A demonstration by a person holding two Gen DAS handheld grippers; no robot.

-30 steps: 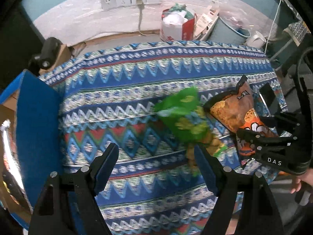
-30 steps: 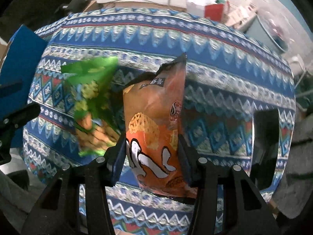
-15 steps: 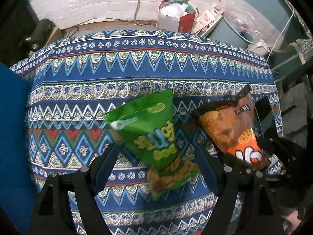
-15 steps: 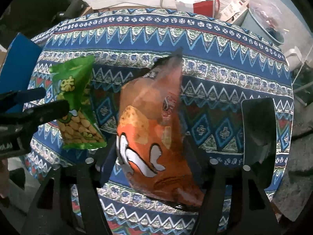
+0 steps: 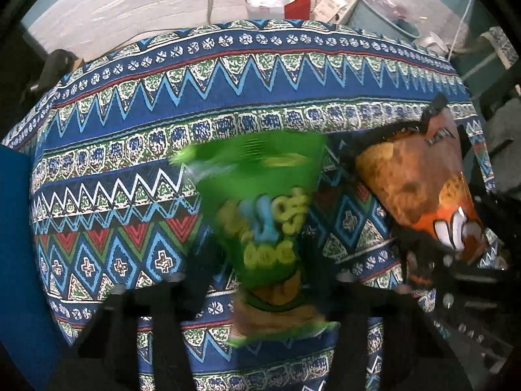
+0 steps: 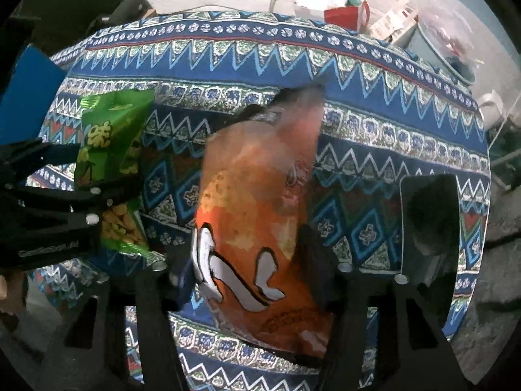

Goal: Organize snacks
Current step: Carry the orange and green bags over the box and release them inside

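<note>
Left wrist view is smeared with motion blur; the green snack bag (image 5: 267, 228) reads only as a green streak with yellow lettering, lower end of it lost between the dark fingers at bottom centre; left gripper (image 5: 260, 280) jaws are closing with the bag between them, pads look pressed on its lower part but blur makes the contact hard to confirm; in the right wrist view the same bag (image 6: 110, 150) sits at left of frame, a peanut picture showing near its bottom, the left gripper (image 6: 97, 202) crossing it.

Orange snack bag (image 6: 257, 215) fills the centre of the right wrist view; white cartoon lettering, crinkled top blurred; right gripper (image 6: 254, 267) jaws closing either side of its lower half, touching it as far as I can tell; its bottom edge is cut by the fingers.

Both bags over the patterned tablecloth (image 5: 195, 104); a dark rectangular object (image 6: 429, 228) at right, cannot identify it; red-and-white box (image 5: 276, 3) at top holds crumpled white stuff, contents unclear; blue panel (image 5: 16, 228) cut off at left edge.
</note>
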